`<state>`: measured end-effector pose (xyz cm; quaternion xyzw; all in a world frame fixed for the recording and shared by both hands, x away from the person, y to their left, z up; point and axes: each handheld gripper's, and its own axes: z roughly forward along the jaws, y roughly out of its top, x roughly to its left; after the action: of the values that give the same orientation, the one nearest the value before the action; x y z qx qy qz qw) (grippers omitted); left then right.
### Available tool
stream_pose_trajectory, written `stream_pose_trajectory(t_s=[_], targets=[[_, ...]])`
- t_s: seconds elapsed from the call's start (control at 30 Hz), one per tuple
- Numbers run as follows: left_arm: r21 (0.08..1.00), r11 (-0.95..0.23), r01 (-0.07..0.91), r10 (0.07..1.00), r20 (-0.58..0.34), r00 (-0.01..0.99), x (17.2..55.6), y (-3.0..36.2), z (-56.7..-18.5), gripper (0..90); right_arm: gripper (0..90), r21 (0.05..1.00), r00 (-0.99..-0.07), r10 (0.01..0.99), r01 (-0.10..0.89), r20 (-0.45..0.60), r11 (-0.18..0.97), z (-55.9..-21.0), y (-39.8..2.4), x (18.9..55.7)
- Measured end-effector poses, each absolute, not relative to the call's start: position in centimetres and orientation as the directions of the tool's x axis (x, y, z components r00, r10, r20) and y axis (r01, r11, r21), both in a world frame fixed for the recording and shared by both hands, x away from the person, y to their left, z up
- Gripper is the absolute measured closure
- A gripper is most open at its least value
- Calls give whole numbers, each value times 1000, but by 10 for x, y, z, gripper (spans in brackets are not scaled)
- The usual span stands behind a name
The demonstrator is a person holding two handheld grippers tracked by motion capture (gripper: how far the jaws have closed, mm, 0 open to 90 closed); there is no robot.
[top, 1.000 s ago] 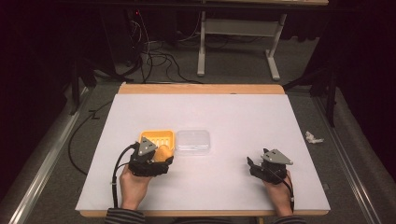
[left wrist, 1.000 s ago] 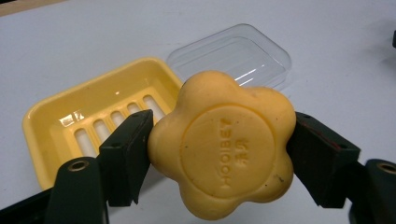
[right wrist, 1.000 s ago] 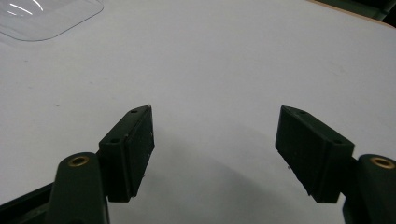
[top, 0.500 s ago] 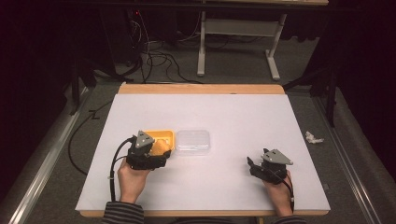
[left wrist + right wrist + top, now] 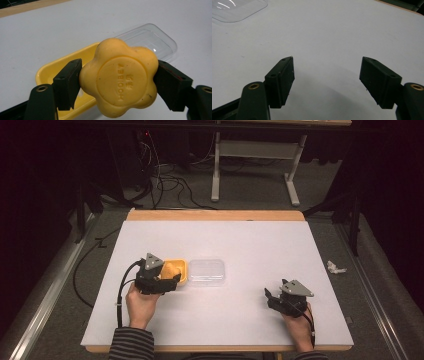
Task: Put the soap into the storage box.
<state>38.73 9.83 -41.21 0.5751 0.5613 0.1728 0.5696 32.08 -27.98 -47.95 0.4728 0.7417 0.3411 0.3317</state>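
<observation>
Left tool [image 5: 117, 82] around one soap [image 5: 120, 80]

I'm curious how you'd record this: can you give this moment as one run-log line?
left gripper: shut on yellow soap, above yellow dish | right gripper: open, over table | clear lid: beside dish

The only readable text is on the yellow flower-shaped soap [image 5: 120, 81]: "HOOIBEY" is stamped into the round center of its face, running sideways in the left gripper view. Next to it sit two more embossed characters, too unclear to make out.
</observation>
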Motion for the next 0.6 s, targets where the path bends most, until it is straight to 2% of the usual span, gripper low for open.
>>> stream_pose_trajectory(t_s=[0.6], targets=[[830,291,476,856,-448,259,413,99,-423,277,285,820,-330,929,476,-168,317,-479,-280,321]])
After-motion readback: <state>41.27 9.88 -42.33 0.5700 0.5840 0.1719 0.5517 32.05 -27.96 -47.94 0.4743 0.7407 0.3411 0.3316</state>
